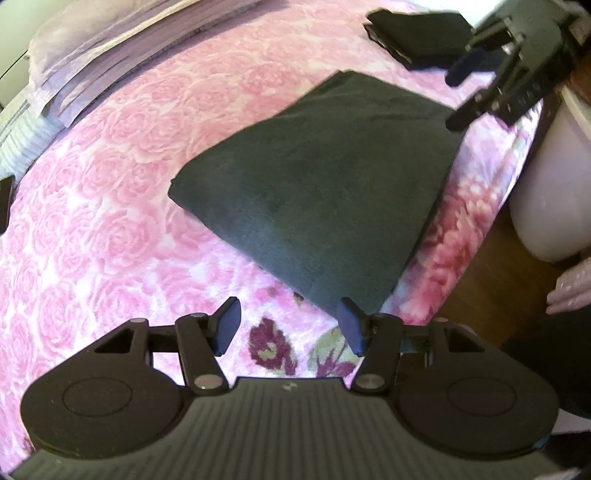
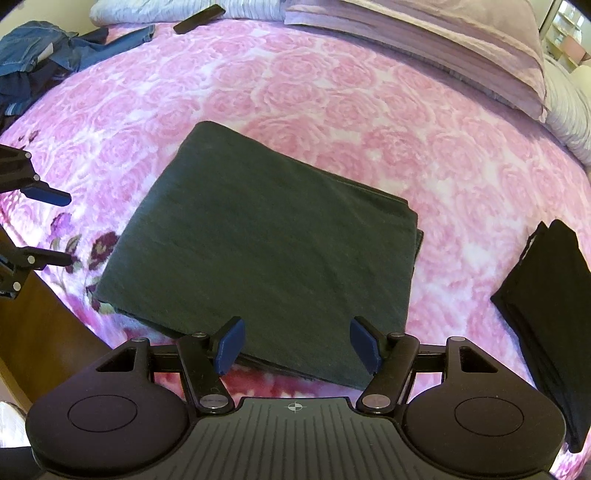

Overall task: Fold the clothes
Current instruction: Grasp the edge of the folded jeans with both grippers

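Observation:
A dark green garment (image 1: pixel 317 192) lies folded into a flat rectangle on the pink rose blanket (image 1: pixel 122 206); it also shows in the right wrist view (image 2: pixel 266 243). My left gripper (image 1: pixel 290 326) is open and empty, hovering just off the garment's near corner. My right gripper (image 2: pixel 297 343) is open and empty above the garment's near edge. The right gripper also shows at the top right of the left wrist view (image 1: pixel 458 98), and the left gripper at the left edge of the right wrist view (image 2: pixel 61 227).
A folded black garment (image 2: pixel 546 310) lies to the right on the blanket (image 2: pixel 369 110); it also shows in the left wrist view (image 1: pixel 417 35). Blue jeans (image 2: pixel 40 55) are piled at the far left. Lilac pillows (image 2: pixel 443 37) line the head. Wooden floor (image 1: pixel 491 291) lies past the bed edge.

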`<state>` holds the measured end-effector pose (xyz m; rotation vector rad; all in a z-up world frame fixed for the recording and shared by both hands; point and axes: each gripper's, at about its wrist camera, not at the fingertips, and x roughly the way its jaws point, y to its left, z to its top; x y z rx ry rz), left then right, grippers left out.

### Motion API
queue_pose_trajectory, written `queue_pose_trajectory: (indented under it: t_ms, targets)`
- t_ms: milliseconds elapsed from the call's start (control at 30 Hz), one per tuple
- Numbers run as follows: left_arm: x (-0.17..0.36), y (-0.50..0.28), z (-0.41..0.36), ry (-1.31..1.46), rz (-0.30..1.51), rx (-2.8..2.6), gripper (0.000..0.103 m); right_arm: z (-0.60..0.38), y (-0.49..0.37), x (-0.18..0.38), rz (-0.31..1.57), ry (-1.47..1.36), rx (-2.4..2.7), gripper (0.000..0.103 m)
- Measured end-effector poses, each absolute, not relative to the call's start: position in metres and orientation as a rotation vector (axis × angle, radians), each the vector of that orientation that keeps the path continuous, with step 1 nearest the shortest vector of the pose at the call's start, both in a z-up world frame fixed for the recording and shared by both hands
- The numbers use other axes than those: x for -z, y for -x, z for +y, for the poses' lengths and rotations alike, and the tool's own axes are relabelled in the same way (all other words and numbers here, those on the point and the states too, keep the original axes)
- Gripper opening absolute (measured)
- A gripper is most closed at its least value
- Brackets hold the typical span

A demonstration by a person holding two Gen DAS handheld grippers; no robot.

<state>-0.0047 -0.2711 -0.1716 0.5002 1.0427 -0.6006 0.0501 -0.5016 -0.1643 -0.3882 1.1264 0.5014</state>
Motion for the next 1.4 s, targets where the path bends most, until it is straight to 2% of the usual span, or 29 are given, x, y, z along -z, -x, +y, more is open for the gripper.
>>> queue_pose_trajectory:
  t_ms: [267, 433, 667, 833, 867, 900, 933, 1100, 1267, 1333, 1367, 1400]
  targets:
    - [0.16, -0.055, -0.251, -0.163, 1.07, 0.494, 0.056, -0.517, -0.082, 0.16, 1.108, 0.332, -0.458, 0.066]
    - [0.18, -0.098, -0.251, -0.103, 1.115, 0.432, 0.056, -0.539, -0.132, 0.175, 1.125, 0.259, -0.441, 0.066]
    - [0.212, -0.157, -0.254, -0.032, 1.185, 0.346, 0.056, -0.582, -0.223, 0.216, 1.213, -0.004, -0.415, 0.066]
    - [0.235, -0.197, -0.256, 0.019, 1.234, 0.285, 0.056, -0.597, -0.253, 0.245, 1.268, -0.126, -0.489, 0.066]
    - [0.239, -0.201, -0.256, 0.033, 1.249, 0.28, 0.056, -0.599, -0.255, 0.249, 1.274, -0.138, -0.508, 0.06]
    - [0.243, -0.204, -0.257, 0.044, 1.261, 0.276, 0.056, -0.601, -0.257, 0.252, 1.281, -0.158, -0.526, 0.048]
    - [0.244, -0.205, -0.257, 0.05, 1.268, 0.275, 0.056, -0.603, -0.259, 0.255, 1.29, -0.185, -0.545, 0.046]
    - [0.24, -0.205, -0.245, 0.158, 1.281, 0.261, 0.056, -0.609, -0.267, 0.253, 1.313, -0.239, -0.589, 0.046]
    - [0.262, -0.21, -0.232, 0.294, 1.331, 0.232, 0.059, -0.605, -0.269, 0.262, 1.327, -0.197, -0.605, 0.046]
    - [0.268, -0.212, -0.234, 0.319, 1.344, 0.234, 0.053, -0.603, -0.269, 0.262, 1.322, -0.178, -0.599, 0.038]
    - [0.268, -0.213, -0.237, 0.315, 1.345, 0.24, 0.053, -0.603, -0.268, 0.258, 1.313, -0.169, -0.6, 0.025]
    - [0.264, -0.212, -0.241, 0.293, 1.335, 0.25, 0.053, -0.604, -0.267, 0.254, 1.303, -0.161, -0.602, 0.02]
